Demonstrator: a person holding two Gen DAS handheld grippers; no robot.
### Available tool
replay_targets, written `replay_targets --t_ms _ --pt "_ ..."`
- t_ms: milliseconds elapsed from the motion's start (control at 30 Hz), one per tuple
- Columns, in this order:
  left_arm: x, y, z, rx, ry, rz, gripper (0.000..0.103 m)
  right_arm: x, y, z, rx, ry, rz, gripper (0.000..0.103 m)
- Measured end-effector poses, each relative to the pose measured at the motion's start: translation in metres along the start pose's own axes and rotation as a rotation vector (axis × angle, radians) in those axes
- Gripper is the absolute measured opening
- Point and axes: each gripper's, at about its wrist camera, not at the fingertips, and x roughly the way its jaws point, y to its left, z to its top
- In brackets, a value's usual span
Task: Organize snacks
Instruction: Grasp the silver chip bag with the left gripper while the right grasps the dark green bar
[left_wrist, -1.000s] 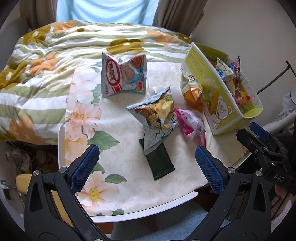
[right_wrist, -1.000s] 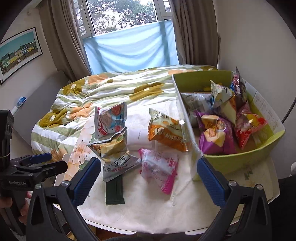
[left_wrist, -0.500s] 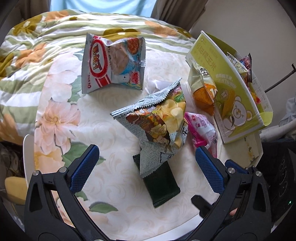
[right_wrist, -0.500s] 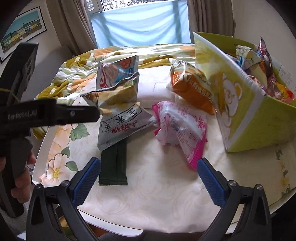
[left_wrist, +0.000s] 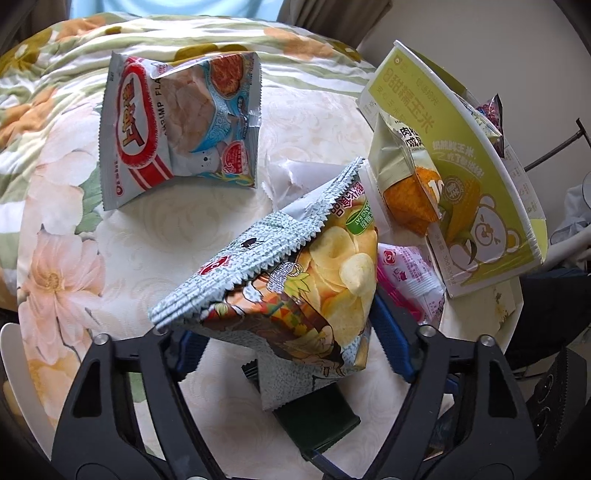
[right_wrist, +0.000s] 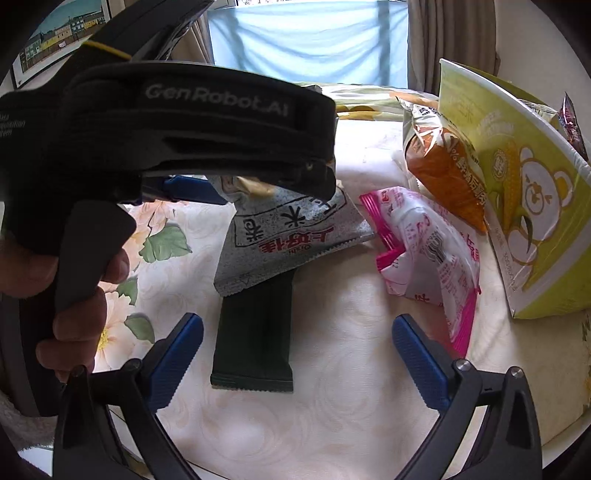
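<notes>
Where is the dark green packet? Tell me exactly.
The dark green packet lies flat on the table near its front edge in the right wrist view, its far end tucked under the grey chip bag, with the pink packet to its right.

Glossy crinkled foil-plastic on chip bag (left_wrist: 295, 280) and shrimp-cracker bag (left_wrist: 177, 129). Matt dark green wrapper (right_wrist: 255, 332), smooth. Shiny clear-pink film on pink packet (right_wrist: 428, 251). Printed cardboard box (left_wrist: 461, 166), faint sheen. Soft matt floral tablecloth (left_wrist: 62, 266), probably woven. Ribbed blue pads (right_wrist: 173, 354), rubbery.
</notes>
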Motion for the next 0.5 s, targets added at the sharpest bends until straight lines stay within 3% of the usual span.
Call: replay_targets --t_ms 67,233,500 --pt "0.001 0.001 0.002 0.001 0.0 -0.022 0.06 0.005 0.004 0.001 -0.006 0.005 0.001 0.093" --pt "-0.012 0.006 0.001 0.039 -0.03 0.046 0.054 0.013 0.012 0.003 -0.012 0.025 0.003 0.077" --pt "-0.039 0.036 -0.011 -0.01 -0.07 0.104 0.053 0.023 0.03 0.007 -0.043 0.05 -0.006 0.07"
